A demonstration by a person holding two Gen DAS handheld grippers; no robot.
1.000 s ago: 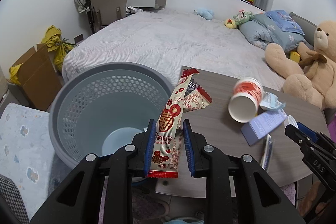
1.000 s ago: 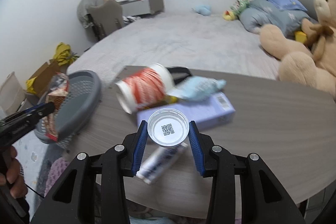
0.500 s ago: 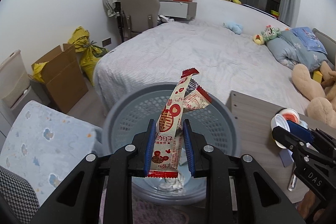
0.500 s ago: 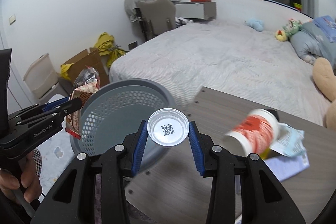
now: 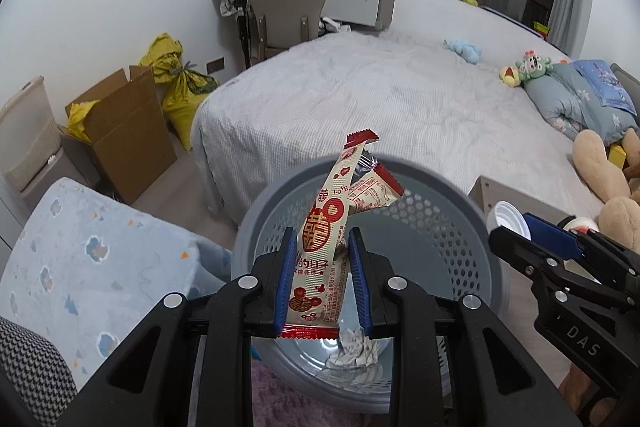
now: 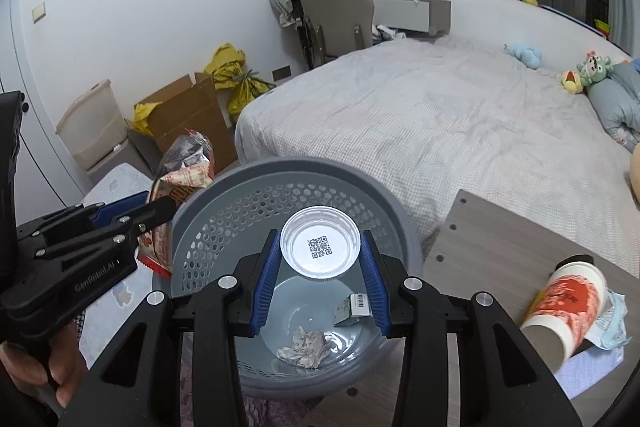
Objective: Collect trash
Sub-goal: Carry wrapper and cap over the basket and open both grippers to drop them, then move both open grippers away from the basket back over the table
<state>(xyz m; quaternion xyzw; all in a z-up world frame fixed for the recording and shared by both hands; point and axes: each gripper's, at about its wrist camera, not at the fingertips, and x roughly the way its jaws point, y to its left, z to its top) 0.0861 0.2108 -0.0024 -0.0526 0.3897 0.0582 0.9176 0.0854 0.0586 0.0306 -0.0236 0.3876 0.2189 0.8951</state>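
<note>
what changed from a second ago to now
Both grippers swung from over the table to above the bin. The left gripper still grips the wrappers, the right gripper still grips the lid. Nothing dropped yet; the cup stays on the table.

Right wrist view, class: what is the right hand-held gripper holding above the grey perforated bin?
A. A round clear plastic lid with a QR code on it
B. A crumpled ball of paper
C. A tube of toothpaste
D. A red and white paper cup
A: the right hand-held gripper is clamped on the round clear lid over the bin, while the crumpled paper lies on the bin's floor and the paper cup lies on the table.
</note>
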